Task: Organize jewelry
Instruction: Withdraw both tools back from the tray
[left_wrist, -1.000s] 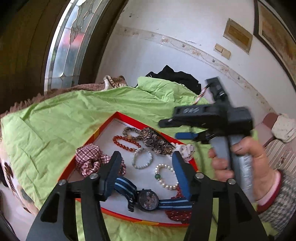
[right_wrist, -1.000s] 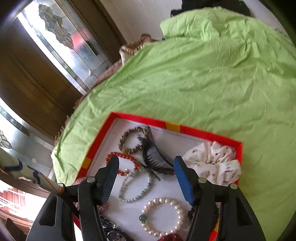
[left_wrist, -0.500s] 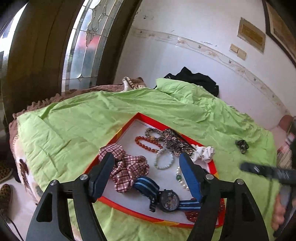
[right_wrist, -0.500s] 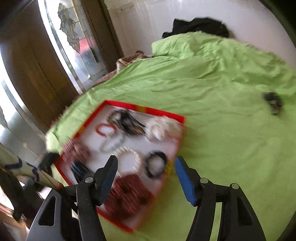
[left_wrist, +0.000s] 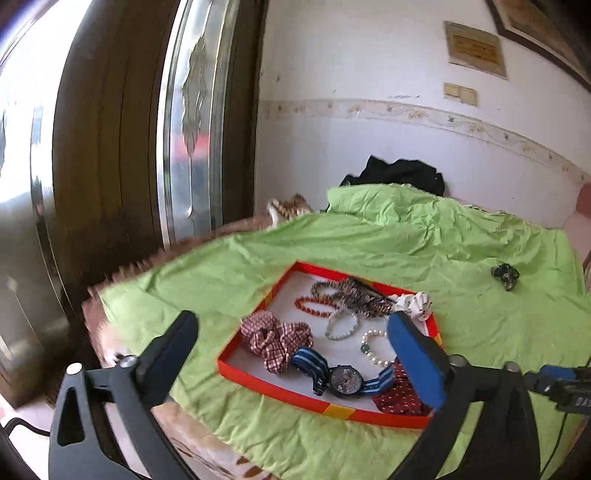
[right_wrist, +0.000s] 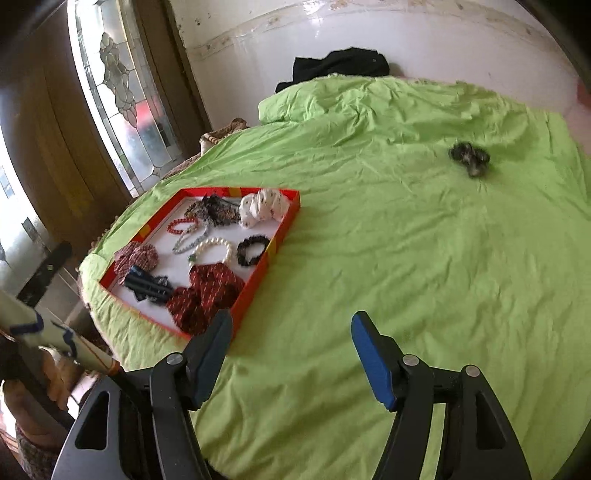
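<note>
The red tray (right_wrist: 284, 221) lies on the green bedspread (right_wrist: 406, 277) near the bed's door-side edge. It already carries most of the pieces: a checked scrunchie (left_wrist: 275, 338), a striped-band watch (left_wrist: 345, 376), a pearl bracelet (right_wrist: 212, 249), a red bead bracelet (left_wrist: 316, 306), a pale bead bracelet (left_wrist: 341, 325), a white scrunchie (right_wrist: 262, 206), a black beaded band (right_wrist: 253, 249) and a dark red dotted scrunchie (right_wrist: 207, 291). One small dark piece (right_wrist: 469, 157) sits alone on the bedspread, well apart from the tray toward the far side; what it is cannot be told. By this showing the sorting looks nearly finished, with that stray piece probably the last to fetch.

The left tool (left_wrist: 295, 352) hangs over the tray's near edge, spread wide and holding nothing. The right tool (right_wrist: 291, 356) hovers over bare bedspread just beside the tray's corner, also wide open and empty.

Between the right tool and the stray piece the bedspread is open and only wrinkled. The tray's raised rim and the bed edge by the door (right_wrist: 110, 92) are the limits to mind.
</note>
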